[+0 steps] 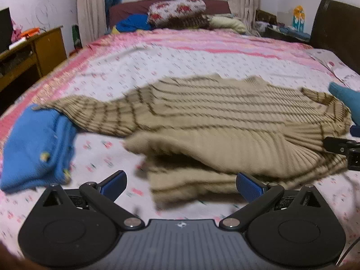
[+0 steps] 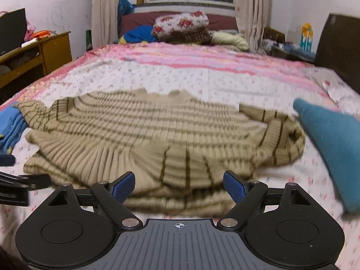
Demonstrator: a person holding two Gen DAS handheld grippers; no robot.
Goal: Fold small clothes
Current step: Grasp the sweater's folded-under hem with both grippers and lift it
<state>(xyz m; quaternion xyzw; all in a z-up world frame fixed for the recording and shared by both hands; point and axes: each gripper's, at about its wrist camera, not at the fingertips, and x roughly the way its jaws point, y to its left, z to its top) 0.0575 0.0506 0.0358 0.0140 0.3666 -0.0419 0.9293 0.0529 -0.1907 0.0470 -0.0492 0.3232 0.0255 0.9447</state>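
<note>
**Hem fold laid, both tools free**

Left wrist view: the left tool [image 1: 181,185] gapes wide and empty; the striped sweater [image 1: 202,121] lies on the bed [image 1: 202,60] at twelve o'clock, hem doubled over.

Right wrist view: the right tool [image 2: 179,187] likewise wide, empty. Next, probably, a sleeve wants folding in

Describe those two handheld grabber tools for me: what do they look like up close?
Both look alike. The left gripper and right gripper each have a ribbed grey plate with a small crosshair mark, flanked by two round black housings. Black linkage arms with silver pivot pins carry the jaws, which are faced with textured blue pads. A thin dark cable trails beside the left one.
</note>
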